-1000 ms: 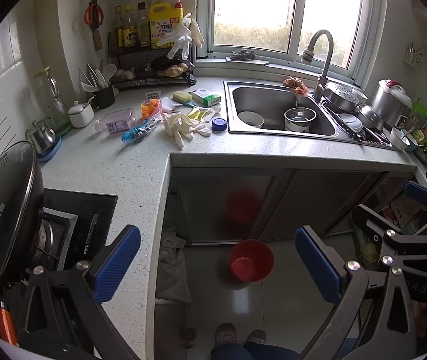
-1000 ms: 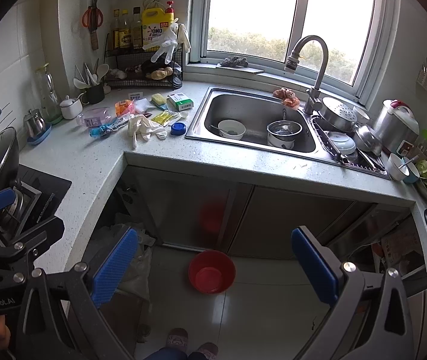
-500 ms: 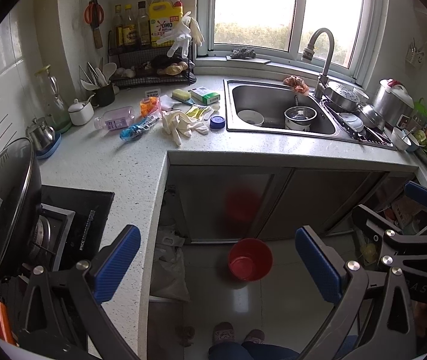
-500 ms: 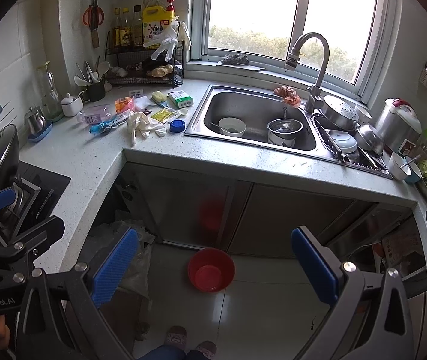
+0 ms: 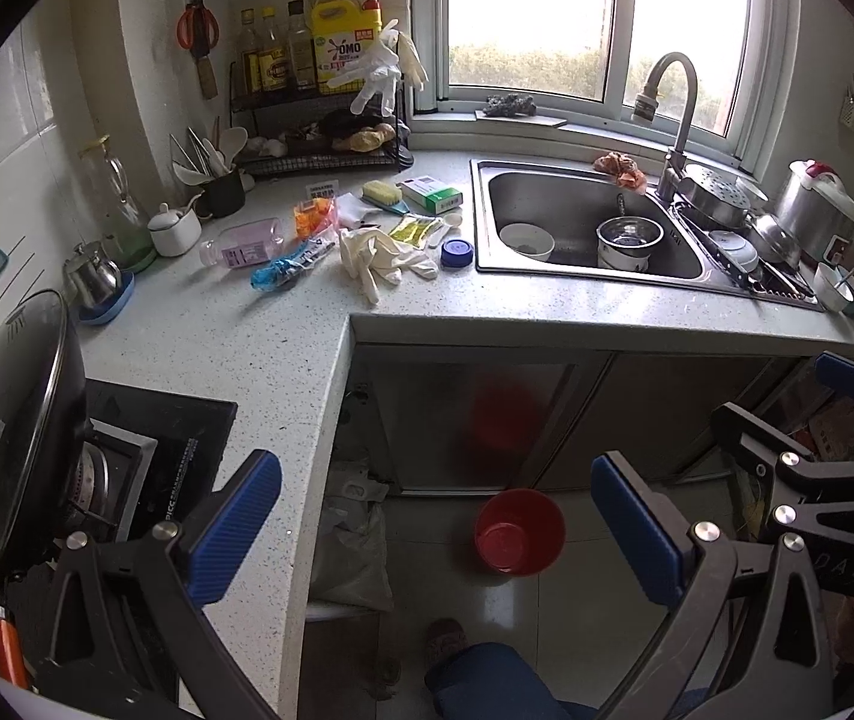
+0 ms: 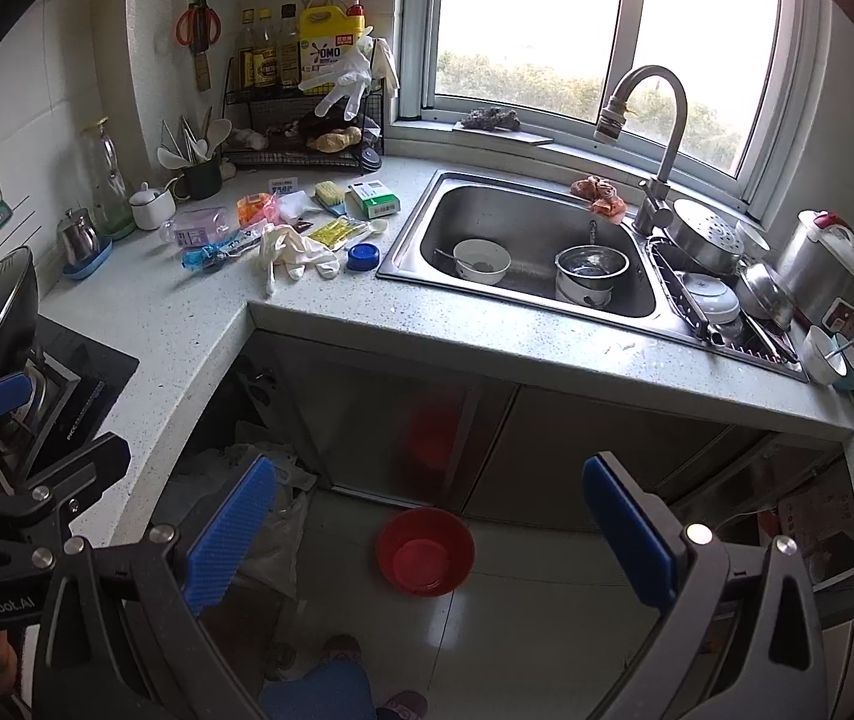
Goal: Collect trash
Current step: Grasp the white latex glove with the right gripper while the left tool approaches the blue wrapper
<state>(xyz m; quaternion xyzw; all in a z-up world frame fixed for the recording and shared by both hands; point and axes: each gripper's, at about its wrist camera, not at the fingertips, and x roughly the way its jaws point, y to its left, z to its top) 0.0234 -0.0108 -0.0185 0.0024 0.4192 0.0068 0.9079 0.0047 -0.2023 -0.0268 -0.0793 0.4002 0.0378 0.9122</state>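
The trash sits in a loose cluster on the pale countertop point(image 5: 199, 348) just left of the sink point(image 5: 583, 228): a crumpled pair of cream gloves point(image 5: 382, 258), a blue cap point(image 5: 457, 253) closest to the sink's rim, a yellow sachet point(image 5: 414, 231), a green-and-white box point(image 5: 432, 193), an orange wrapper point(image 5: 313, 217), a blue wrapper point(image 5: 289, 264) and a clear bottle point(image 5: 241, 245) lying on its side farthest from the sink. Down on the floor, below the sink's cabinet doors, stands a red bucket point(image 5: 520, 531).

The left gripper point(image 5: 436, 528) hangs over the floor well short of the sink, blue pads wide apart, nothing between them. The right gripper point(image 6: 430, 531) hangs beside it, likewise spread and empty. Inside the sink are a white bowl point(image 6: 481, 261) and a steel pot point(image 6: 592, 273).
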